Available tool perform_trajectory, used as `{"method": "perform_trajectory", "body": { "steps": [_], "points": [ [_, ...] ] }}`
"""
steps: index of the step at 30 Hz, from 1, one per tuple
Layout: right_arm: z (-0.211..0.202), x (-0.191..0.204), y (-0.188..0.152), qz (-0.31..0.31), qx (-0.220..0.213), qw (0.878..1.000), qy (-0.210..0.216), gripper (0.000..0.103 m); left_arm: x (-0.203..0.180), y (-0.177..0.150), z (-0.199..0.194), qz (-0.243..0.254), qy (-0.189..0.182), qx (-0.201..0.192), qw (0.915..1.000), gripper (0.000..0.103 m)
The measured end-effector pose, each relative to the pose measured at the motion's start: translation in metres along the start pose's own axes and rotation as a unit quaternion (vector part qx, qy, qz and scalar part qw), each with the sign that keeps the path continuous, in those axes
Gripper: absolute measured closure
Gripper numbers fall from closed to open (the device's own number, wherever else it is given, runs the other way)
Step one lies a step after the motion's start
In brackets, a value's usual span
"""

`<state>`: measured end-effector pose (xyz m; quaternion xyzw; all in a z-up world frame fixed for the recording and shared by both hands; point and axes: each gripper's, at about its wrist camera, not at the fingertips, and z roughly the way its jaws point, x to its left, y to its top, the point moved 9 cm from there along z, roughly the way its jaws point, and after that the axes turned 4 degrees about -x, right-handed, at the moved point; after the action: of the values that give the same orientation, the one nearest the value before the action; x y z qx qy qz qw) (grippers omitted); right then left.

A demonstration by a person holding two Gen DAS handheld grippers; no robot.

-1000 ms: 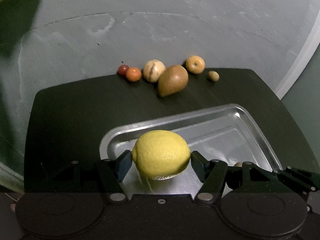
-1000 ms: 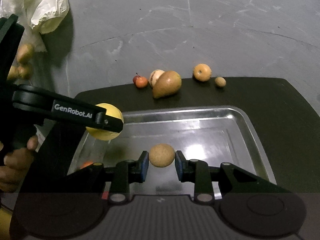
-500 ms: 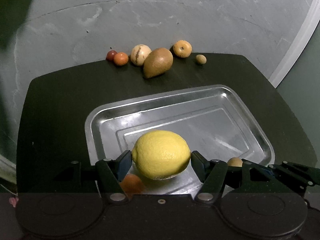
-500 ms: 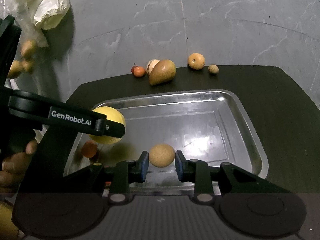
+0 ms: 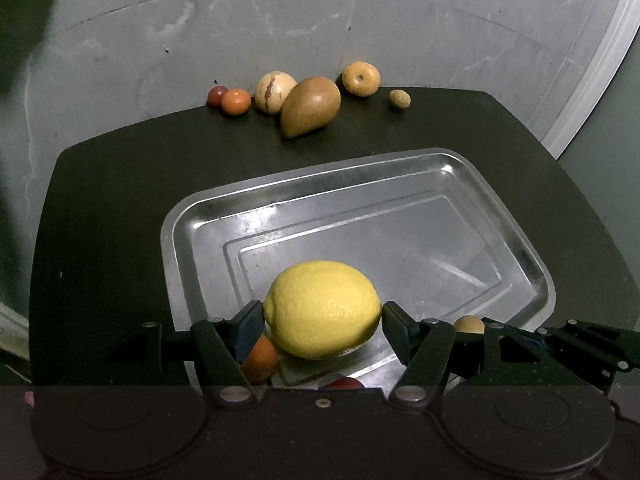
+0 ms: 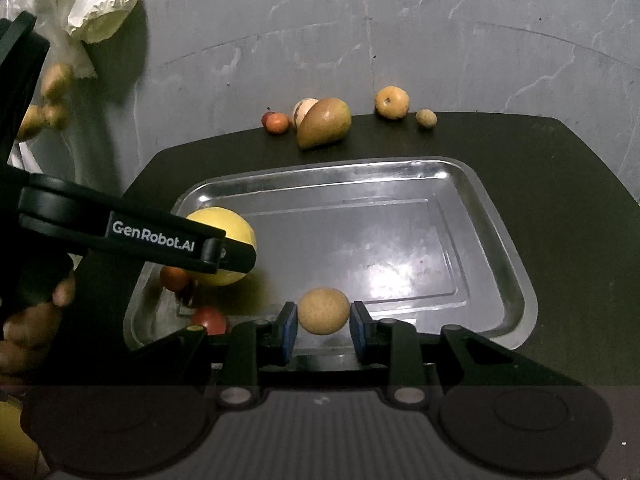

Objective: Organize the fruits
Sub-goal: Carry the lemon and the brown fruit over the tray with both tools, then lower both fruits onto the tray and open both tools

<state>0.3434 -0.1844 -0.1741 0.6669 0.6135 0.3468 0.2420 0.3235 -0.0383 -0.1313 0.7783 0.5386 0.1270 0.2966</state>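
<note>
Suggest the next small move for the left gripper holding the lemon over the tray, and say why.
Probably lower a little and open. The left gripper is shut on the lemon, which hangs over the near left part of the metal tray, beside the small orange fruit already lying there. The right gripper holds a round tan fruit further right, clear of it.

dark rounded tabletop [image 5: 100, 200] under everything, grey marbled floor [image 6: 440, 40] all around it, crumpled whitish plastic bag [image 6: 100, 4] lying off at the far left, pale strip [image 5: 592, 80] curving along the right edge
</note>
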Motion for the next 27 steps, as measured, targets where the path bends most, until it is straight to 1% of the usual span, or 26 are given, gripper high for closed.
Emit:
{"method": "perform_trajectory", "body": {
  "steps": [27],
  "points": [
    [0.0081,-0.0005,-0.0046,-0.004,0.018,1.000,0.001,0.071,-0.0009,-0.0005,0.0066,0.014,0.002,0.007,0.9999,0.037]
  ]
}}
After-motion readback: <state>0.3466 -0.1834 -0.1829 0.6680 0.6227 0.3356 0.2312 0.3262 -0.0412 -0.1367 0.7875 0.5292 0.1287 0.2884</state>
